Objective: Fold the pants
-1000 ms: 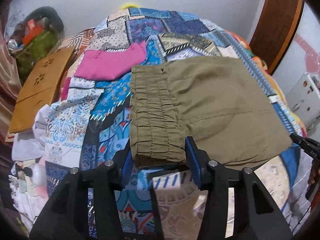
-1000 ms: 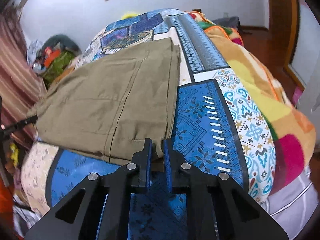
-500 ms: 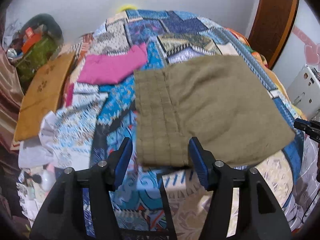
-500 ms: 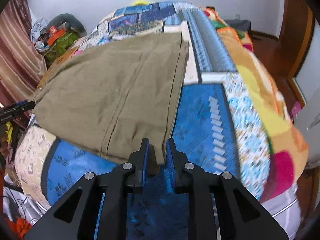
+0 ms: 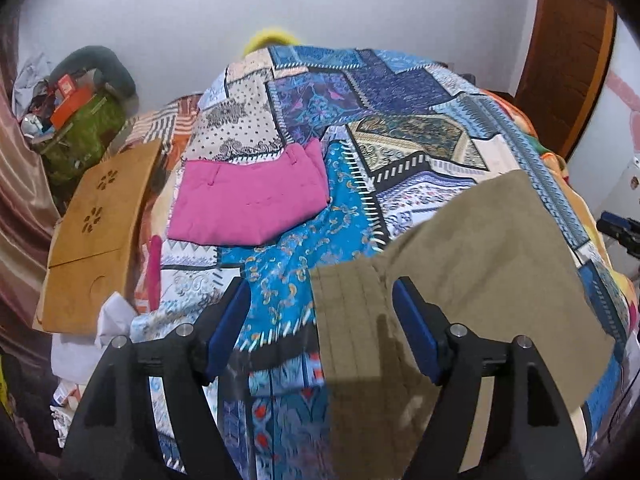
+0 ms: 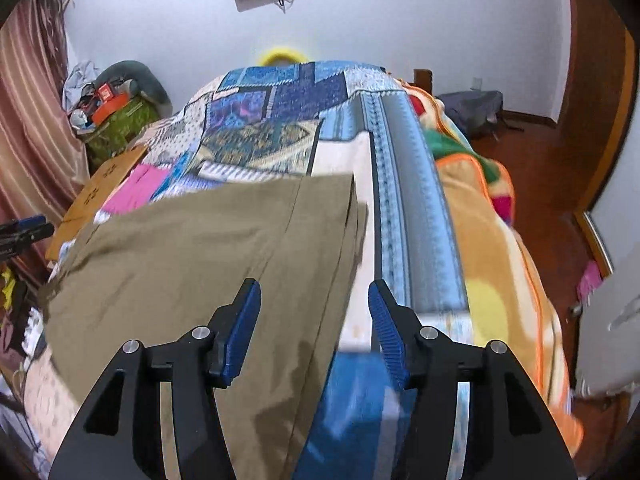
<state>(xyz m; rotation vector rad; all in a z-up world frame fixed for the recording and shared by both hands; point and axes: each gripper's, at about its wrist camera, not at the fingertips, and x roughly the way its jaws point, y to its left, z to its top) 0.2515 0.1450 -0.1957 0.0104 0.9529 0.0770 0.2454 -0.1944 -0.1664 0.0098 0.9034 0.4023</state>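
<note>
Jaws on both grippers stand wide apart, nothing held; left gripper (image 5: 320, 324) hangs over the waistband end of the olive pants (image 5: 480, 264), right gripper (image 6: 314, 320) over the pants' right folded edge (image 6: 200, 264); cannot tell whether either pad touches cloth.

Pants lie folded into a compact rectangle at the near right of the bed (image 5: 400, 92), flat on the patchwork bedspread; my read: the fold itself looks done and this is the let-go step, hands free of the cloth.

Next move, judging from the layout: either square up the edges or shift the bundle toward the folded pink garment (image 5: 252, 204), which sits farther off to the left; that needs both jaws to close on opposite ends together, else the layers slide apart.

Containers: a green basket-like bin (image 5: 84, 132) far left beside the bed, heaped with an orange box and other clutter I cannot make out; a flat wooden board (image 5: 96, 232) leans near it, holding nothing.
</note>
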